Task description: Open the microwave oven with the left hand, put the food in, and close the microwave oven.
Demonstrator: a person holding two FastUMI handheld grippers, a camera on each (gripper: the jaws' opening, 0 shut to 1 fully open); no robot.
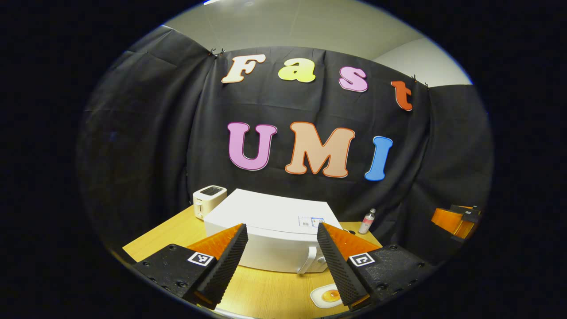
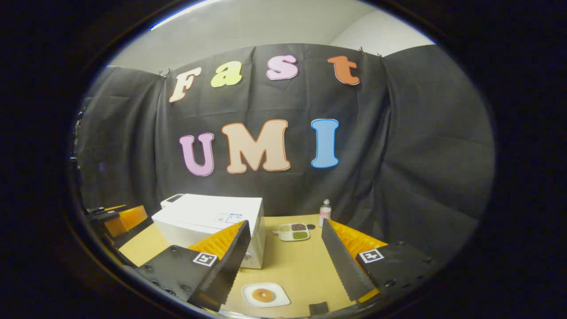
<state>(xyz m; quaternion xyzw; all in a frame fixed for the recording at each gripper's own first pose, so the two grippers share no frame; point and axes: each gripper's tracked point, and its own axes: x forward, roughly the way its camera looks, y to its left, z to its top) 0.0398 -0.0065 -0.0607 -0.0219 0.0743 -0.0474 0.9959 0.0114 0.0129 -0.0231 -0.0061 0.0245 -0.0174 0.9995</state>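
1. The left gripper (image 1: 282,261) is hovering at the frame bottom, fingers spread, holding nothing.
2. The right gripper (image 2: 283,261) is likewise gaping empty.
3. The microwave oven (image 1: 270,230) is sitting closed at lower centre.
4. The plate of food (image 2: 265,295) is lying at the bottom, near the microwave oven.

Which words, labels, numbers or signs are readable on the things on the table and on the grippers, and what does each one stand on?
None can be read as text.
Sticker on top of the microwave oven: print too small.
Label on the small bottle: too small and blurred.
Front of the toaster: a mark, too small.
Square black-and-white tags on the left gripper and the right gripper: patterns, not letters.
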